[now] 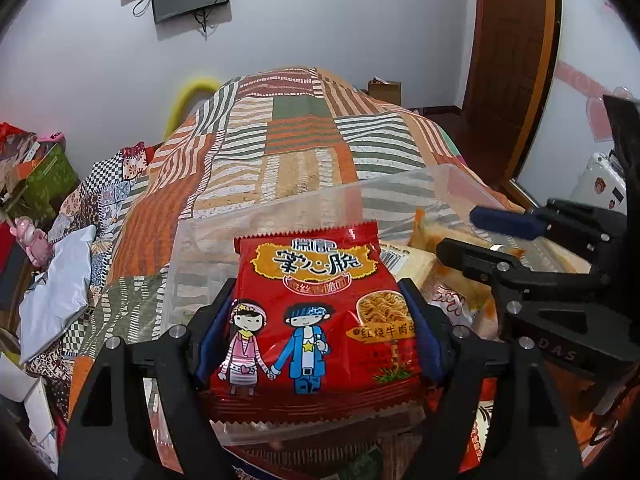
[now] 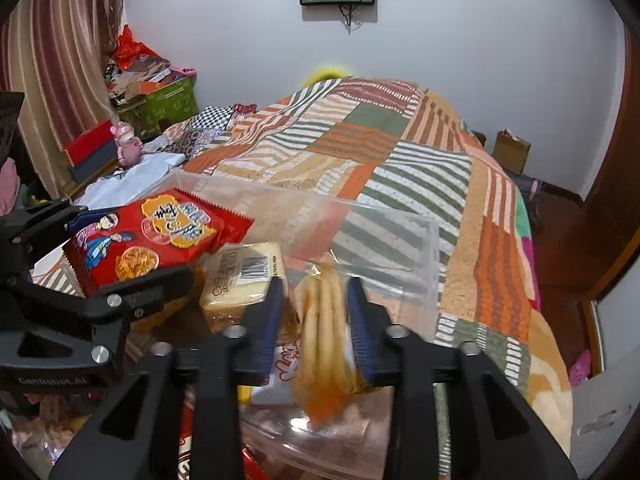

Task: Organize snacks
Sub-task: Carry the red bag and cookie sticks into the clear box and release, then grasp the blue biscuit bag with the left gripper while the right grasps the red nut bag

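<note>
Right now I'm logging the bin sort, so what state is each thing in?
Left claw: shut on the red noodle packet, held over the clear bin.
Right claw: shut on the orange snack bag, over the bin.
Clear bin: open-topped, on the patchwork bedspread.
Wrapped bread: lying inside the bin, sealed.

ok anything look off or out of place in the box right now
Nothing looks spilled or torn. The red noodle packet is in the left gripper over the clear box, and the sliced bread pack lies tilted inside beside the pack between the right gripper's fingers.
</note>
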The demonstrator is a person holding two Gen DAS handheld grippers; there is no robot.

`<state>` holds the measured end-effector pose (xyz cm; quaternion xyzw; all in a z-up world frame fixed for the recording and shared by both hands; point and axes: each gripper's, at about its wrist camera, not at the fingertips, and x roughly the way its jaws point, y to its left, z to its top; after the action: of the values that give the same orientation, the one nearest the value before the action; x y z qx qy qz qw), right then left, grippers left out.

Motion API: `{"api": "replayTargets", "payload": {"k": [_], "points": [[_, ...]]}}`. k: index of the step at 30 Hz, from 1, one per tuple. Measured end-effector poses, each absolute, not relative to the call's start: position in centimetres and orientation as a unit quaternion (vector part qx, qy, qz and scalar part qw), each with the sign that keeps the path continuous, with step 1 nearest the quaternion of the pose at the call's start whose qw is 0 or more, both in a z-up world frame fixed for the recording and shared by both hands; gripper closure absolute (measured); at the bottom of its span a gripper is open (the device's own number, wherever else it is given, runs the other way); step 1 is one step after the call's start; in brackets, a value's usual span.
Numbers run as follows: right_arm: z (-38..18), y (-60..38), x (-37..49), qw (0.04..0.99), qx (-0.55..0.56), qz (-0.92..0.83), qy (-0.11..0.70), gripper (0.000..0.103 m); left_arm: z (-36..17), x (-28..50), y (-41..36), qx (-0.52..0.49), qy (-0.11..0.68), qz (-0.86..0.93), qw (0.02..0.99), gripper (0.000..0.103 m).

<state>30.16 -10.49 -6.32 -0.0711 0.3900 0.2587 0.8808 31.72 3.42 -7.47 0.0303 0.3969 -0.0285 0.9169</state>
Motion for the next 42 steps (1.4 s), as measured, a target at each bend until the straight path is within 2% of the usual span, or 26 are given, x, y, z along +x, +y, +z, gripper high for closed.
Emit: {"api": "replayTargets", "payload": {"k": [1,4,9,17,28,35,42], "points": [[-6.2,-10.5,30.0,0.883,-0.071,0.256,0.387,0.060,-7.4,31.6,3.4,0.030,0.397,-0.029,0.917,0.026],[-5.8,-10.6,29.9,0.887,-0.073,0.254,0.380,0.059,-7.1,31.4,3.6,0.023,0.396,-0.033,0.917,0.025],[-5.3,-10.7,29.6,0.890,-0.072,0.251,0.375,0.050,-6.2,30.6,4.1,0.012,0.386,-0.027,0.922,0.016],[-4.2,-11.4,28.3,0.892,-0.058,0.256,0.367,0.048,-4.6,28.5,5.1,-0.002,0.372,-0.021,0.928,0.015],[-2.5,-11.5,24.3,0.895,-0.048,0.283,0.341,0.036,-3.6,24.3,5.6,0.009,0.371,-0.013,0.929,0.006],[-3.2,-10.3,22.8,0.884,-0.045,0.307,0.350,0.035,-5.2,21.4,6.3,0.022,0.390,-0.010,0.920,0.006],[-6.2,-8.5,21.6,0.861,-0.058,0.324,0.389,0.035,-8.0,19.1,7.6,0.037,0.414,-0.011,0.910,0.006]]}}
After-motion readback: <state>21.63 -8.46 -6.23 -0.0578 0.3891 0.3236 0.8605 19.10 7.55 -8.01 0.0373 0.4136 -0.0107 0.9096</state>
